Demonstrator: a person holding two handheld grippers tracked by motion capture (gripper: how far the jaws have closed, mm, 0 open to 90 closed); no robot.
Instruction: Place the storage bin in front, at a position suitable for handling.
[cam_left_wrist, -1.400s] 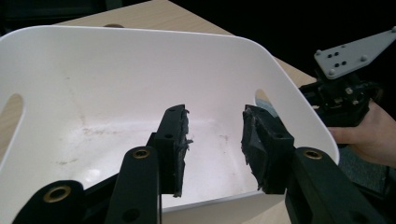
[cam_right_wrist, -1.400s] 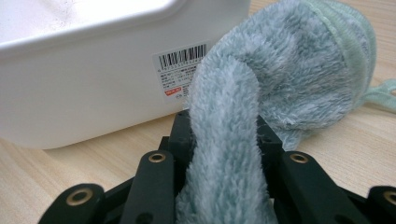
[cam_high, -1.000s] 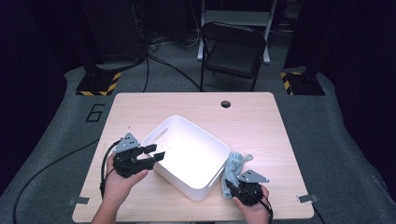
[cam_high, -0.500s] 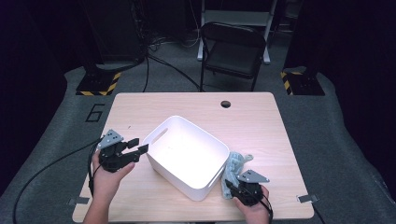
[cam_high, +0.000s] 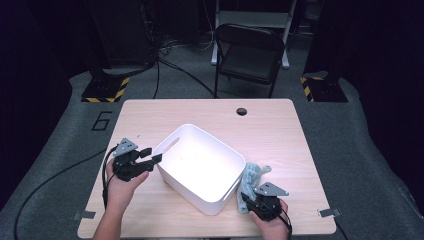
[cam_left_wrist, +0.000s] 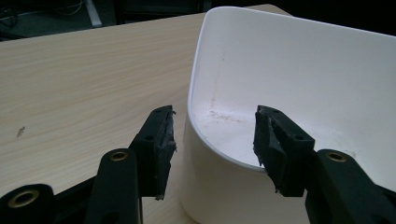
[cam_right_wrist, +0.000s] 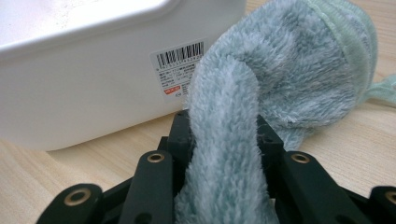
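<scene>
A white plastic bin (cam_high: 220, 200) stands empty, set at an angle, in the middle of the wooden table (cam_high: 270, 130). My left gripper (cam_high: 152, 156) is at the bin's left corner. In the left gripper view my left gripper (cam_left_wrist: 215, 140) is open, and its jaws have just been opening. The bin's rim (cam_left_wrist: 219, 156) runs between the pads without touching them. By the bin's right side lies a pale blue-green fluffy towel (cam_high: 251, 176). My right gripper (cam_high: 250, 197) is shut on its near end. In the right gripper view the towel (cam_right_wrist: 299, 70) bulges out of the right gripper (cam_right_wrist: 224, 126), next to the bin's labelled wall (cam_right_wrist: 93, 84).
A black folding chair (cam_high: 247, 55) stands beyond the table's far edge. A round hole (cam_high: 242, 111) sits in the tabletop near that edge. Black-and-yellow striped bases (cam_high: 102, 92) rest on the grey floor at both back corners.
My left gripper drew back to the left from the bin's side, then edged in toward its corner. The right gripper and the towel have kept still.
</scene>
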